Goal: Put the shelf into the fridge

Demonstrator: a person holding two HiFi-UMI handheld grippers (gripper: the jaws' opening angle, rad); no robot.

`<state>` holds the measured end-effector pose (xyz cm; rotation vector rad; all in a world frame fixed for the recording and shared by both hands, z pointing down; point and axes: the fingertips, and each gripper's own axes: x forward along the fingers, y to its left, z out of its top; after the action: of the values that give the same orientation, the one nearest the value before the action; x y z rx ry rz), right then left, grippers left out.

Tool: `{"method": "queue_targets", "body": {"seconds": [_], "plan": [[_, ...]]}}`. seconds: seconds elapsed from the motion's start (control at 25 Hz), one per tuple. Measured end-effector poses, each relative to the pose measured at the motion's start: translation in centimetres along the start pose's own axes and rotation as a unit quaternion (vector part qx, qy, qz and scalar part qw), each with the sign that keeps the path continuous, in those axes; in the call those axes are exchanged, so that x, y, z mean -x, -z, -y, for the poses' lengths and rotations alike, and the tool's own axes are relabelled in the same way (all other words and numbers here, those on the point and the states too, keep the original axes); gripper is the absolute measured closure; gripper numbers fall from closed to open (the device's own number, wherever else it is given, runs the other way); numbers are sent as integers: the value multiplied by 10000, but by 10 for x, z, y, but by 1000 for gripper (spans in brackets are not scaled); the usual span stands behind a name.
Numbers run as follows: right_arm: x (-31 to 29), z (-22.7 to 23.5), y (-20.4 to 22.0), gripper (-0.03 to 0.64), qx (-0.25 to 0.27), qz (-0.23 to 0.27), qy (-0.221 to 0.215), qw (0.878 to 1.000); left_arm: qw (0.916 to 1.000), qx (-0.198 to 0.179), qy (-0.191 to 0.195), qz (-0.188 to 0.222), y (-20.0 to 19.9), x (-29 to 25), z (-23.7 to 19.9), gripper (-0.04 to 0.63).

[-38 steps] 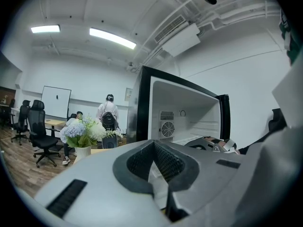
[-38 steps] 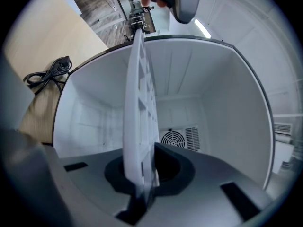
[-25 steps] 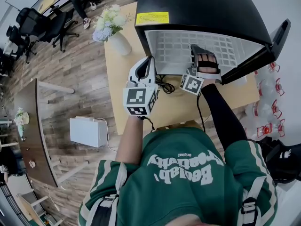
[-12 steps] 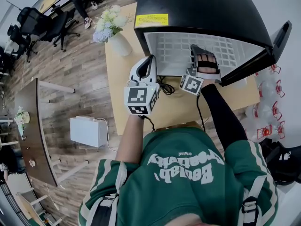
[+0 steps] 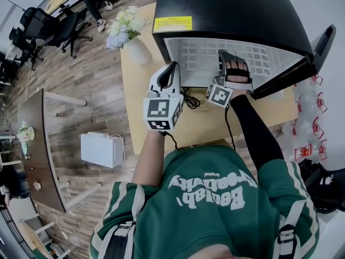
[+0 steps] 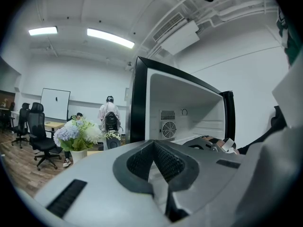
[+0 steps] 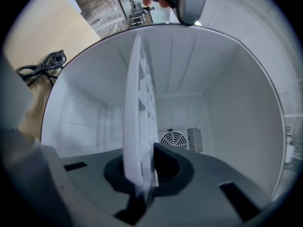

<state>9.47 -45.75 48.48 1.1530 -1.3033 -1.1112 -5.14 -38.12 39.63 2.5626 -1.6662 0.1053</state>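
**A:** Where is the shelf right now?

**B:** The flat white plastic grid shelf [image 5: 200, 55] lies level in the mouth of the black tabletop mini fridge [image 5: 226, 9], at twelve o'clock from the person. Much of it looks to be inside the white cavity already.

**A:** Who is carrying it?

**B:** The right gripper [image 5: 233, 63] is. Its jaws are pinched narrow on the shelf's near edge, at about six o'clock. In the right gripper view the sheet stands edge-on between the pads and runs toward the round fan grille [image 7: 174, 139] on the back wall. The left gripper [image 5: 171, 72] sits at nine o'clock from the right one, just outside the fridge's left front edge. Its jaws are together on nothing.

**A:** So which step is this?

**B:** I'd say it's the insertion itself, and well along. The next move calls for a straight push toward twelve, keeping the shelf level so both sides seat evenly. I can't make out the side ledges. After that the right jaws let go. The black fridge door [image 5: 319, 42] stands open at two o'clock, clear of the path.
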Motion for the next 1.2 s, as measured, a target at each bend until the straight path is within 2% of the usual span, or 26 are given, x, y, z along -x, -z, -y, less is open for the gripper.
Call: {"method": "queue_targets", "body": {"seconds": [1.2], "plan": [[-35,5,2,594,50,-32,61,10000,10000,6,-60,-37,4,-2,-1,595]]}}
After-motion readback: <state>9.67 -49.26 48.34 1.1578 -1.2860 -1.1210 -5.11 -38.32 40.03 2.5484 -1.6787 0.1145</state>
